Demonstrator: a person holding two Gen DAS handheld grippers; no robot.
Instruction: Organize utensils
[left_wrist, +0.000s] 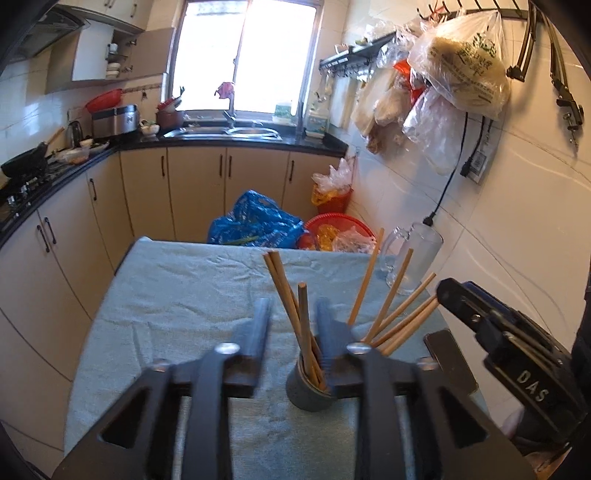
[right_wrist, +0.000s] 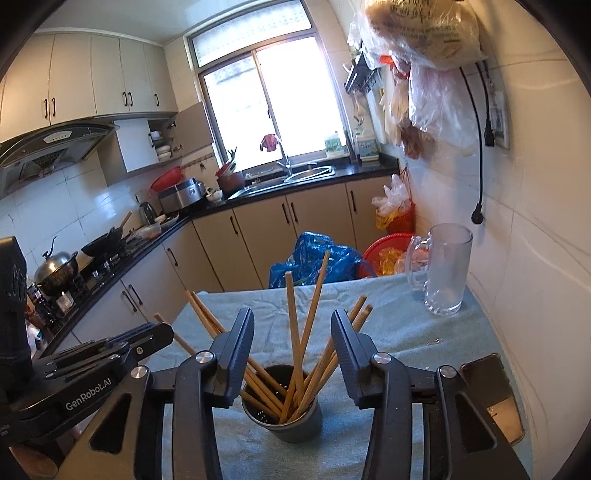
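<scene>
Both my grippers, left (left_wrist: 291, 325) and right (right_wrist: 292, 341), gape wide and grip nothing, hovering over the round dark perforated holder (right_wrist: 282, 415) of splayed wooden chopsticks (right_wrist: 294, 332). It stands near the table's front edge on a wrinkled blue-grey cloth (right_wrist: 388, 332); a clear glass mug (right_wrist: 445, 273) sits at the far right corner.

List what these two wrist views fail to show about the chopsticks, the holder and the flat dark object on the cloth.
- Chopsticks: the lower ends are hidden inside the holder in both views, so an exact count is not possible.
- Holder base: covered by the left gripper frame in the left wrist view.
- Flat dark object: partly behind the right gripper frame in the right wrist view; what it is cannot be told.
</scene>
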